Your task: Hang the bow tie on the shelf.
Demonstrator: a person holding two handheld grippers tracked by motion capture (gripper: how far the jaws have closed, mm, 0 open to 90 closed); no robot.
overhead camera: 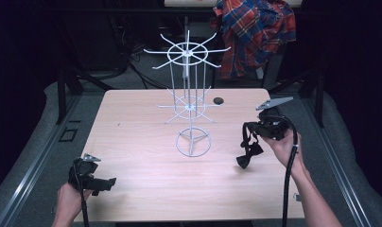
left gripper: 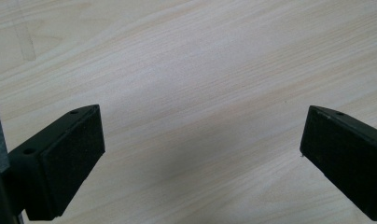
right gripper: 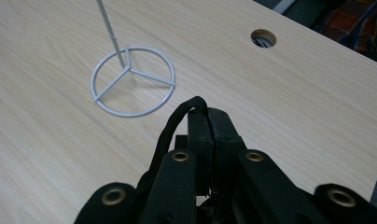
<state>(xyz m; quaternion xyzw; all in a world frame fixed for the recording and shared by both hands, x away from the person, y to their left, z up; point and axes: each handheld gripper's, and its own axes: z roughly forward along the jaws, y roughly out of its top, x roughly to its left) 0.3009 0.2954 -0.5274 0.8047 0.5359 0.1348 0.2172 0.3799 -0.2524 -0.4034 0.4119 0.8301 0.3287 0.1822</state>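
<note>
Nearest the person, at the table's (overhead camera: 146, 179) front left corner, the left hand (overhead camera: 68, 201) holds the left gripper (overhead camera: 106, 182) low over the pale wood, pointing toward the middle. In the left gripper view its jaws stand wide apart with bare table (left gripper: 200, 70) between them and nothing held. Farther in on the right side, the right hand (overhead camera: 286, 146) holds the right gripper (overhead camera: 248, 130) raised above the table, aimed left toward the stand. Its jaws are pressed together on the strap (overhead camera: 246, 137) of a black bow tie (overhead camera: 248, 155), whose bow hangs below the gripper, just above or touching the wood; which cannot be told. In the right gripper view the right gripper (right gripper: 210, 126) shows its closed jaws with the strap (right gripper: 177, 121) looping out on the left side. Beyond it, in the table's middle, stands a white wire stand (overhead camera: 191, 99) on a ring base (right gripper: 133, 79), with a thin post and two tiers of spoked arms, all bare. Behind the stand a round cable hole (overhead camera: 219, 100) sits near the far edge. Past the table, a plaid shirt (overhead camera: 255, 28) hangs in the dark background.
</note>
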